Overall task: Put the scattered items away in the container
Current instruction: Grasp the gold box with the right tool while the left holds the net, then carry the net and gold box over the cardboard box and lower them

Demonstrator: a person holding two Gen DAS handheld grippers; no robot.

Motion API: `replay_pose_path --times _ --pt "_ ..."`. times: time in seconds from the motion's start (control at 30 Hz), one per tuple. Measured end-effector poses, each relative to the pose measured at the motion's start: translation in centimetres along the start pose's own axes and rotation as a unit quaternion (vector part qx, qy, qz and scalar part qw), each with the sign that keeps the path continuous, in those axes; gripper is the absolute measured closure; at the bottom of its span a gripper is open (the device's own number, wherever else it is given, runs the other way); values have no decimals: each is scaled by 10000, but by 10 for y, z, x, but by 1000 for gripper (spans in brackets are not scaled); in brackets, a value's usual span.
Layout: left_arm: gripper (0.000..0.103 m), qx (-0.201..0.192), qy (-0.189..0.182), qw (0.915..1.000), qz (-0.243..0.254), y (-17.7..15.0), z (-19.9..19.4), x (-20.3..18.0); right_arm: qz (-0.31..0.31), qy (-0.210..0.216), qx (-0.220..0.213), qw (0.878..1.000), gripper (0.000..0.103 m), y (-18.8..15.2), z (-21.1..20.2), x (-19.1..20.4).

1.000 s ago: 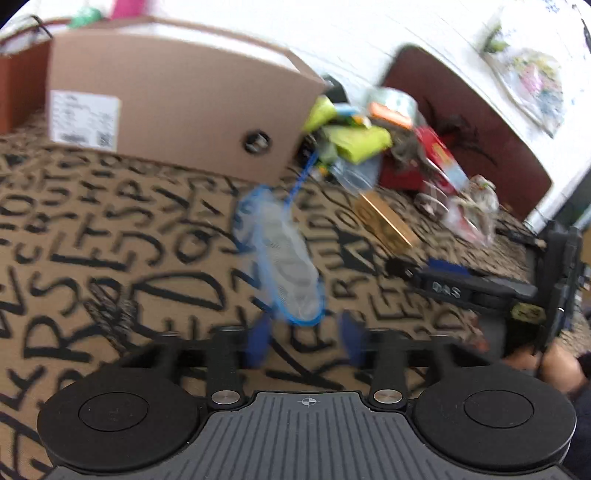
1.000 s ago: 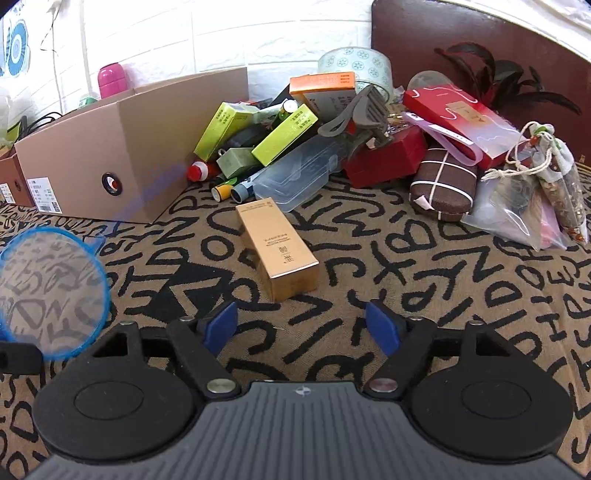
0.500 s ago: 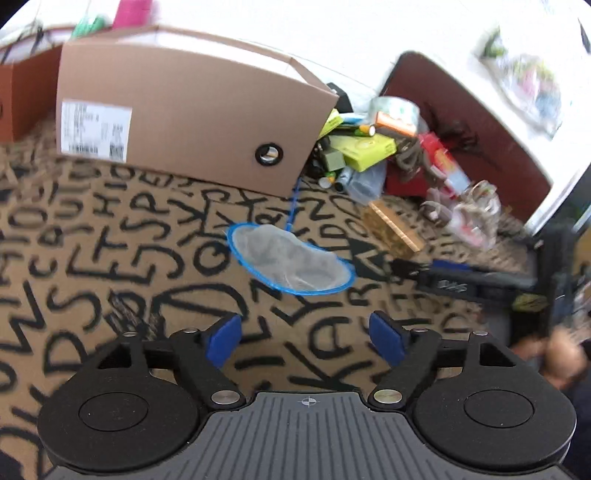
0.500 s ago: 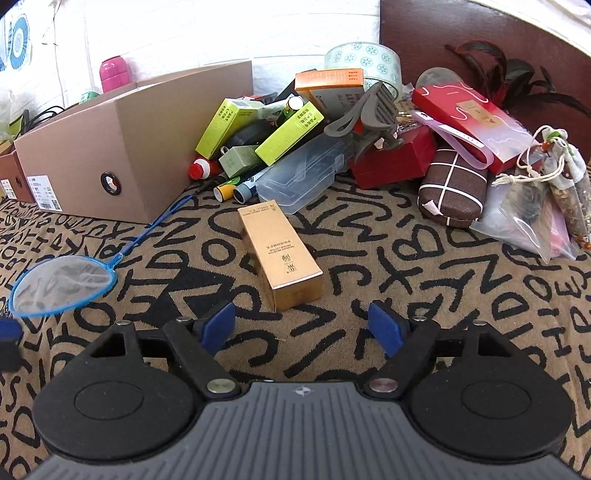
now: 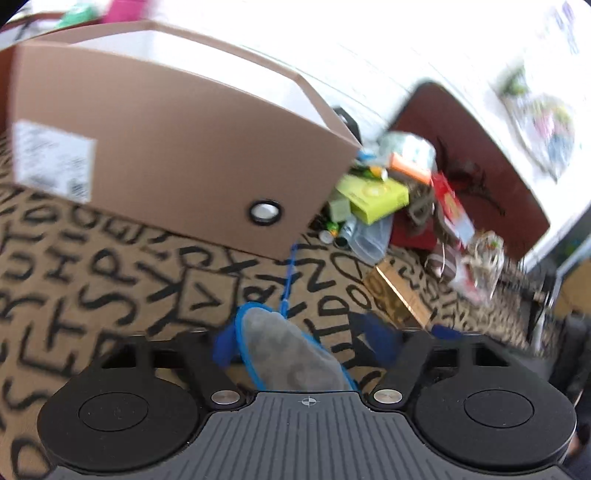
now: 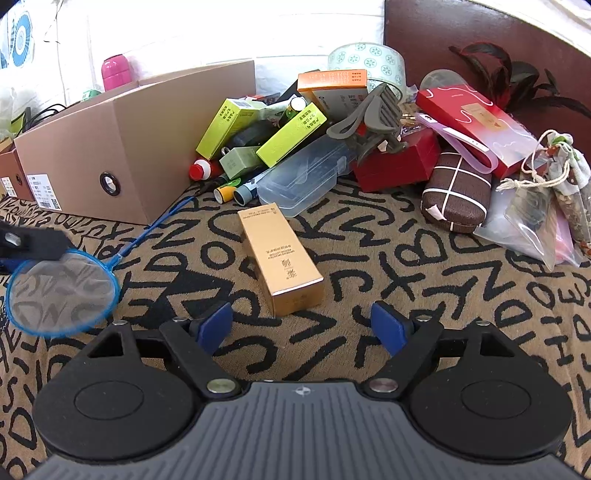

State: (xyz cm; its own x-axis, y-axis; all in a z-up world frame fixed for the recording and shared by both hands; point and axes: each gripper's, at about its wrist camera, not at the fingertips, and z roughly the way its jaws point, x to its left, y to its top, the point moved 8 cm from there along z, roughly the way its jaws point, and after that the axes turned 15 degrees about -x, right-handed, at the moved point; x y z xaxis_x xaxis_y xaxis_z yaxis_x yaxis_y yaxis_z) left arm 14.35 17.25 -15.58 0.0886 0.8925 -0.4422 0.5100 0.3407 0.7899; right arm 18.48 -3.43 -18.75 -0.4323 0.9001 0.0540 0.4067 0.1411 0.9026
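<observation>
A small blue-rimmed net point(image 5: 291, 354) lies on the patterned cloth, its thin handle point(image 5: 288, 277) running toward the open cardboard box point(image 5: 166, 162). My left gripper point(image 5: 303, 347) is open, its blue fingers on either side of the net's hoop. The net also shows in the right wrist view point(image 6: 61, 291), with the left gripper's finger point(image 6: 33, 240) at its far rim. My right gripper point(image 6: 301, 326) is open and empty, just short of a gold carton point(image 6: 279, 258) lying on the cloth.
A heap of items lies right of the box point(image 6: 122, 147): green cartons point(image 6: 291, 133), a clear plastic case point(image 6: 306, 177), a red box point(image 6: 399, 162), a tape roll point(image 6: 365, 61), a brown checked case point(image 6: 458, 195), drawstring bags point(image 6: 554, 192). A dark headboard point(image 6: 461, 26) stands behind.
My left gripper has moved forward and down over the net, so the hoop now sits between its open fingers. The right gripper has hardly moved.
</observation>
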Motion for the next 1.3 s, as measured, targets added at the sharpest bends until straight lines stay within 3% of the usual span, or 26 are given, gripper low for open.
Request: replay_pose_path --times 0.07,0.2,0.33,0.37,0.5,0.53,0.57,0.6,0.73,0.9,1.13,1.3 --pt "78 208 -33 9997 117 -6 9 -4 -28 -5 20 10000 20 3 3 -1" --pt "76 334 11 9985 431 -17 16 -11 -192 85 100 9997 27 10 11 3" --pt "76 318 42 9986 422 -17 18 -12 -426 173 119 9989 30 17 21 12" --pt "102 330 67 9981 519 -17 19 -12 -500 204 131 9985 31 19 24 15" --pt "100 332 189 9965 747 -20 21 -15 -418 457 300 9976 69 20 27 26" --pt "88 312 187 9964 770 -20 22 -16 -459 480 343 9972 69 20 24 30" --pt "91 304 183 9964 775 -21 22 -17 -554 492 361 9966 69 18 21 35" --pt "103 299 188 9962 792 -22 23 -18 -599 529 371 9961 69 16 17 39" --pt "103 184 68 9964 820 -21 7 -26 6 870 563 9946 69 11 -6 47" --pt "103 -216 -181 9934 1109 -8 -40 -47 676 1362 571 9867 69 11 -41 57" --pt "103 -765 -426 9848 1503 27 -95 -74 767 1625 182 9836 69 42 -74 73" --pt "103 -1146 -256 9795 1639 64 -108 -74 765 1882 -253 9788 69 85 -91 82"
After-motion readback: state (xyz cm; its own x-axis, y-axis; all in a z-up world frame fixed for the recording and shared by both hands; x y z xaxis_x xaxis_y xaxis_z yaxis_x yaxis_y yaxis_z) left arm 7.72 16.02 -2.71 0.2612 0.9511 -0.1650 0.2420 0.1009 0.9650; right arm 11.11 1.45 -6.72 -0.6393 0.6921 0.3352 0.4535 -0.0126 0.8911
